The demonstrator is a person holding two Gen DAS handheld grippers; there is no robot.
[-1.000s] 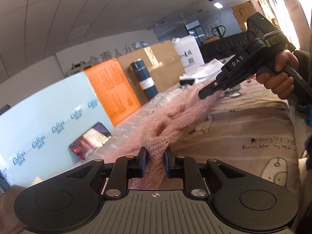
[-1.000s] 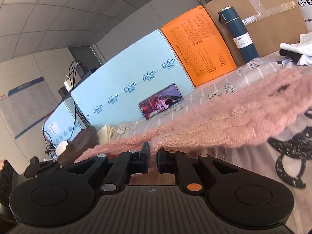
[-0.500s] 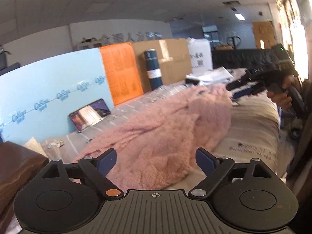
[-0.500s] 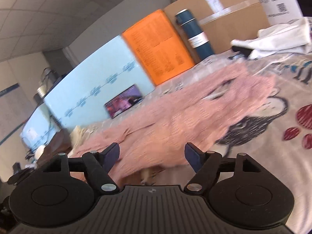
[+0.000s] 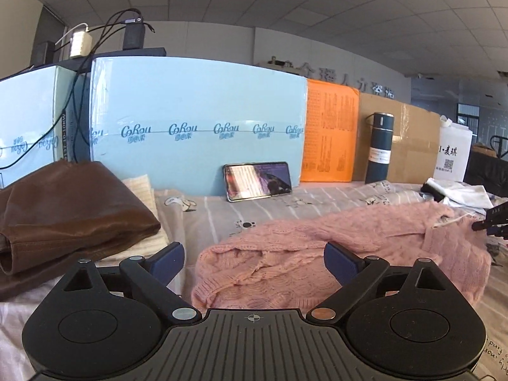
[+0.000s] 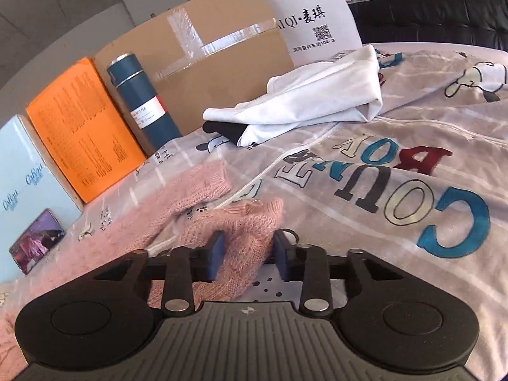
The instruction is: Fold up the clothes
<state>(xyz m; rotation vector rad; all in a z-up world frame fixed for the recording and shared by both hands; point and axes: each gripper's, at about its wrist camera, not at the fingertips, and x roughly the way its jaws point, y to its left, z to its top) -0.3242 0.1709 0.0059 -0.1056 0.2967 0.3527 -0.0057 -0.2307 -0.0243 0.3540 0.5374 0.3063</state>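
Right claw (image 6: 247, 255) astride pink sweater (image 6: 241, 222), left claw (image 5: 254, 257) wide

Bare sheet (image 5: 203, 219) lies open between the brown bag (image 5: 70, 209) at left and the pink sweater (image 5: 333, 254). Far side is blocked by boxes (image 5: 197, 127), flask (image 5: 379, 147), and probably white clothes (image 6: 314, 95).

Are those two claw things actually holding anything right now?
No firm hold. The left gripper is wide open; the right gripper straddles a pink sweater corner, jaws apart.
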